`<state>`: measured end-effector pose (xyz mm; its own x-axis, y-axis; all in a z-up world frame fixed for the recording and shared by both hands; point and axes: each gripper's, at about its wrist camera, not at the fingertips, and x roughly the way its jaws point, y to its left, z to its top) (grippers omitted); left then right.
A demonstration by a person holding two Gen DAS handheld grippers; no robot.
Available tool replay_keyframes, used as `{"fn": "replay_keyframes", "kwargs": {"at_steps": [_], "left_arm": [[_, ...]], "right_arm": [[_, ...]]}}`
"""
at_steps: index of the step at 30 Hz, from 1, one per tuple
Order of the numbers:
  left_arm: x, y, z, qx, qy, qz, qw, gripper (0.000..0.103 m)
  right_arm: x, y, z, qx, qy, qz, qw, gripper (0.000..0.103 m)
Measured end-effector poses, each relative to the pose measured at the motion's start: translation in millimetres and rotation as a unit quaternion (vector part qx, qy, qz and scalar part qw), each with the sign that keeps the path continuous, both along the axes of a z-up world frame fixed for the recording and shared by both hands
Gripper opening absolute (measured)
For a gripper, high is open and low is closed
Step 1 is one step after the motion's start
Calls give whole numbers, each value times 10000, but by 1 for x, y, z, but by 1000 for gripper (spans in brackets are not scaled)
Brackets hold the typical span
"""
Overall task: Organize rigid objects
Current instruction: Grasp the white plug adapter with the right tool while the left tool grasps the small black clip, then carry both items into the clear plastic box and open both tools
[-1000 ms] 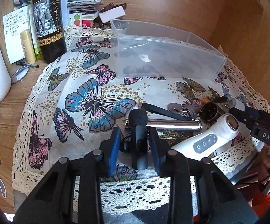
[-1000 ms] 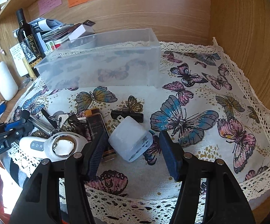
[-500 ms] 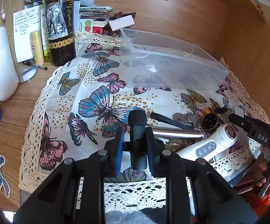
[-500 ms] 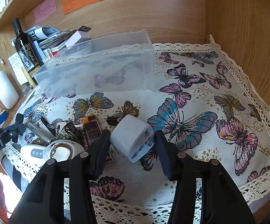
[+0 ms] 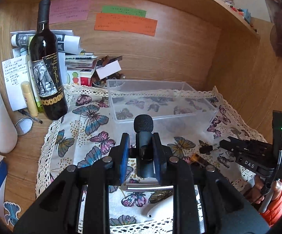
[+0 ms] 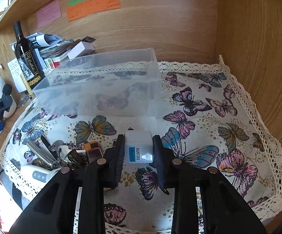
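Left fingers [image 5: 141,152] clench a microphone [image 5: 143,134], right fingers [image 6: 139,150] a travel adaptor [image 6: 139,146], both short of the bin's [image 6: 94,97] near wall

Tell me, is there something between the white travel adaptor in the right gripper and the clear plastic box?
Nothing visible. The right gripper holds the travel adaptor in front of the clear box; only bare butterfly cloth lies between, and the box is open-topped.

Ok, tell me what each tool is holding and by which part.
Left tool: shut on the small black microphone, gripped by its body below the foam head. Right tool: shut on the white travel adaptor, clamped across two opposite sides.
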<state>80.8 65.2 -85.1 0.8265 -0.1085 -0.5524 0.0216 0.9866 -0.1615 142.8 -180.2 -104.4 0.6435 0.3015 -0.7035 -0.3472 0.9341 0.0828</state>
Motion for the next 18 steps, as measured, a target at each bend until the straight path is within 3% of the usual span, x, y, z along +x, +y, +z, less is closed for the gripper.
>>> {"fn": "replay_keyframes", "kwargs": {"at_steps": [10, 18], "left_arm": [[41, 0, 28, -30, -73, -96, 9999, 22], [88, -4, 25, 119, 332, -185, 9992, 22]], "right_arm": [[23, 18, 68, 203, -916, 261, 9952, 26], [68, 40, 75, 96, -796, 433, 9958, 26]]}}
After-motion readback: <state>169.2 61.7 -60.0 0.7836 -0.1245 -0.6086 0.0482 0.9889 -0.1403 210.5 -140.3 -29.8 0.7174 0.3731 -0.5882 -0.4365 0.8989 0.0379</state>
